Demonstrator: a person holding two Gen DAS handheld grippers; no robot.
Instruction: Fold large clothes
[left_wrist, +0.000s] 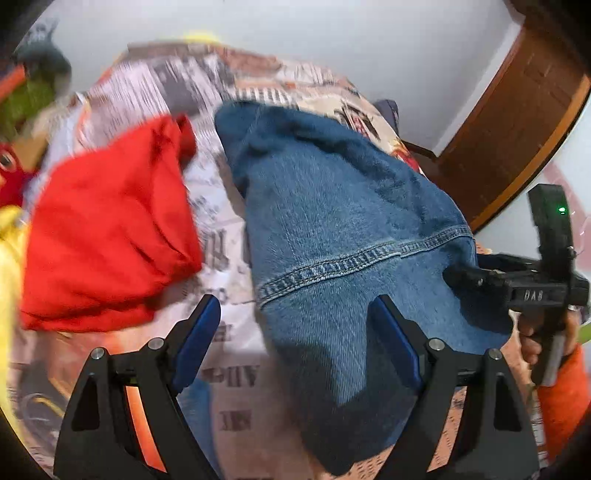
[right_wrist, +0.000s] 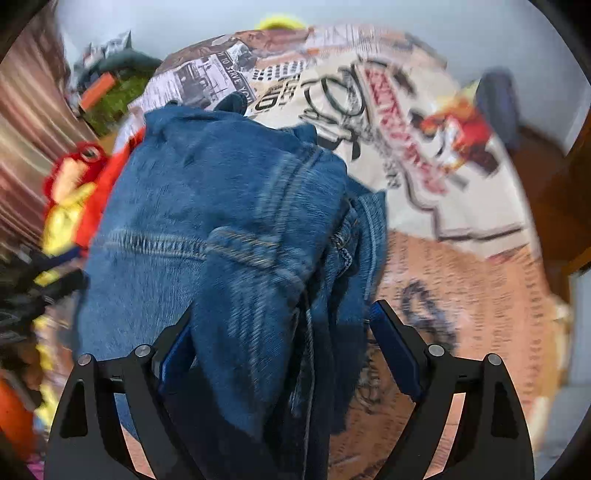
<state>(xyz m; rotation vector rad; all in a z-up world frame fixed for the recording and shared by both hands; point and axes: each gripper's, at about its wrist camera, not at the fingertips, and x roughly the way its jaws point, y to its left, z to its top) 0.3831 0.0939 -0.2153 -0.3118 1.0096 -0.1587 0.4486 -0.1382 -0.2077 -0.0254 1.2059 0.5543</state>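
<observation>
Jeans (left_wrist: 332, 229), 1 pair, lie bunched on a bed w/ a printed bedspread (left_wrist: 229, 369), right of 1 red cloth (left_wrist: 107, 236) lying flat. Far left edge: a red & yellow soft toy (left_wrist: 7, 173), blurry.

Step in hand, I think: both claws coming down to grab the jeans, so the fold hasn't begun yet. Left claw (left_wrist: 295, 314) is wide, nothing pinched; its left finger is over the bedspread, its right finger over denim near the stitched seam. Right claw (right_wrist: 284, 325) is wide too, a thick denim fold sits between the fingers but pads aren't pressing it.

Next move needs: each claw shuts on an edge of the jeans, then lift & pull them flat before folding.

Count: 2 claws, 1 jeans, 1 red cloth, 1 bedspread.
</observation>
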